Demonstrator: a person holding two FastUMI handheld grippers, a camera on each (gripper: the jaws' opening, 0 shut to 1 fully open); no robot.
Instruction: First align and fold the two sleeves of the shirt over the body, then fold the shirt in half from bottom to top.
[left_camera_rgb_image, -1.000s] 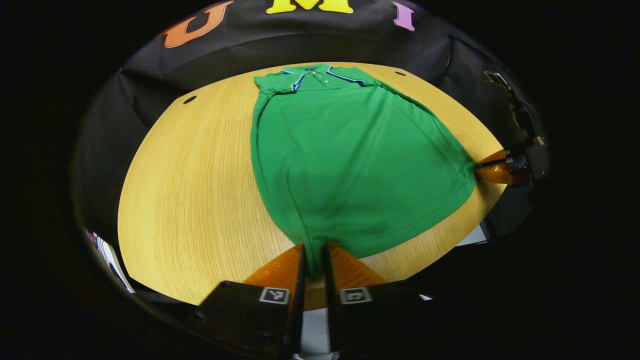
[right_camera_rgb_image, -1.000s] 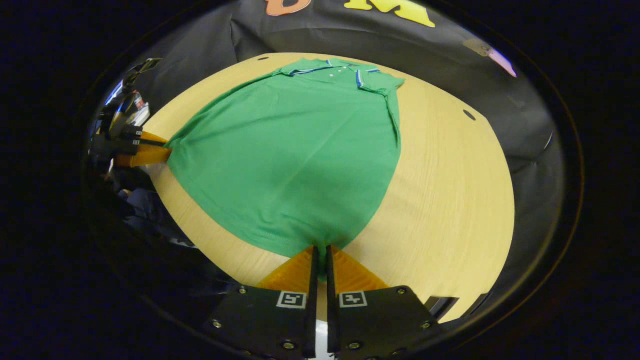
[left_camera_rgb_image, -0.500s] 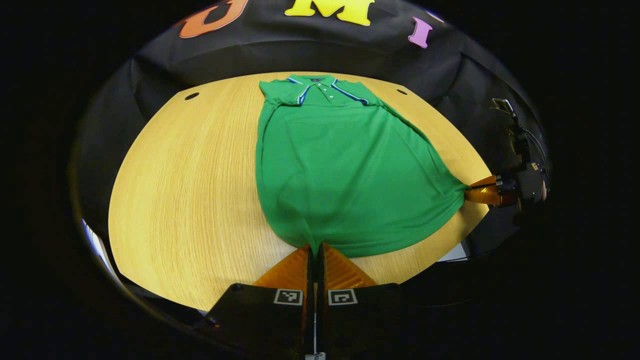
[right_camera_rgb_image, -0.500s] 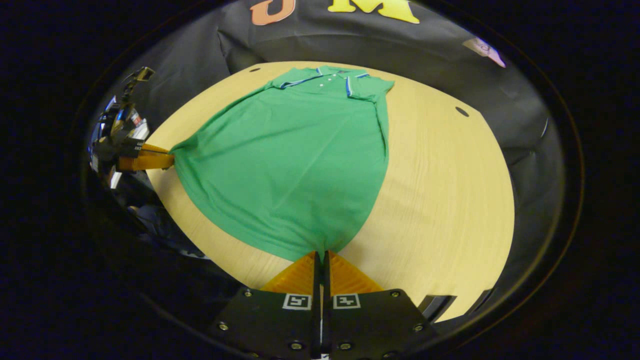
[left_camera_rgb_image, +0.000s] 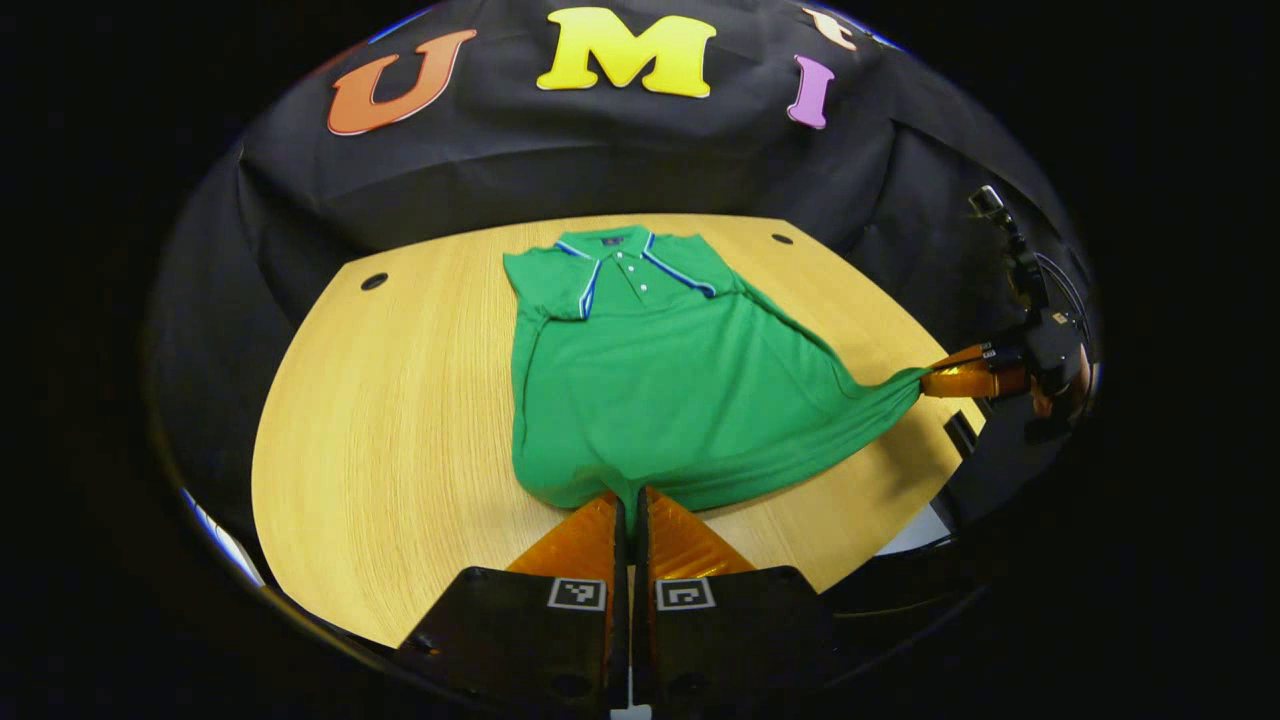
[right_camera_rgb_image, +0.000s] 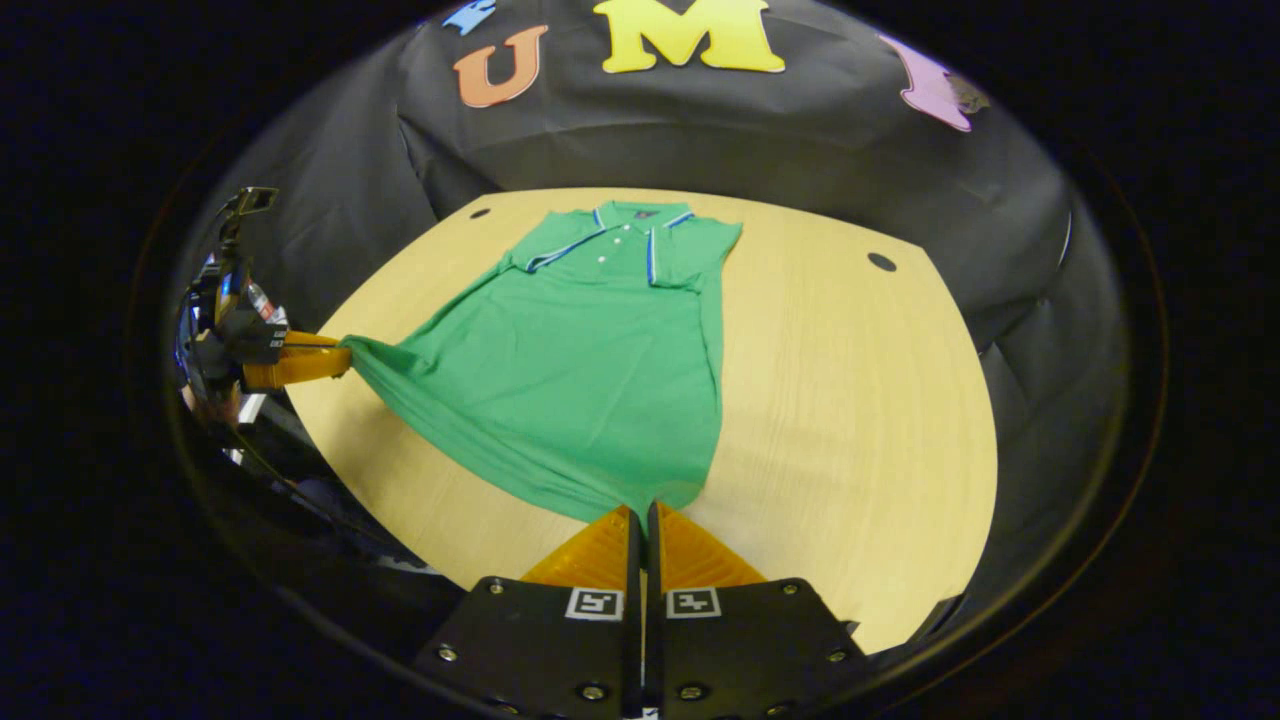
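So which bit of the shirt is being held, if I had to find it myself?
Start at the wooden table, where a green polo shirt lies with its collar toward the black wall. Both hand-held grippers, left and right, pinch the plain bottom hem, one at each corner, at the end opposite the striped collar.

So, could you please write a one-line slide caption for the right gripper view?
Right gripper and left gripper pinch the green polo shirt's bottom hem corners over the round wooden table.

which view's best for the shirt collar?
Left gripper view: the collar faces the camera nearly square, both striped flaps and the button placket clear. Right gripper view shows the collar too, but skewed and smaller.
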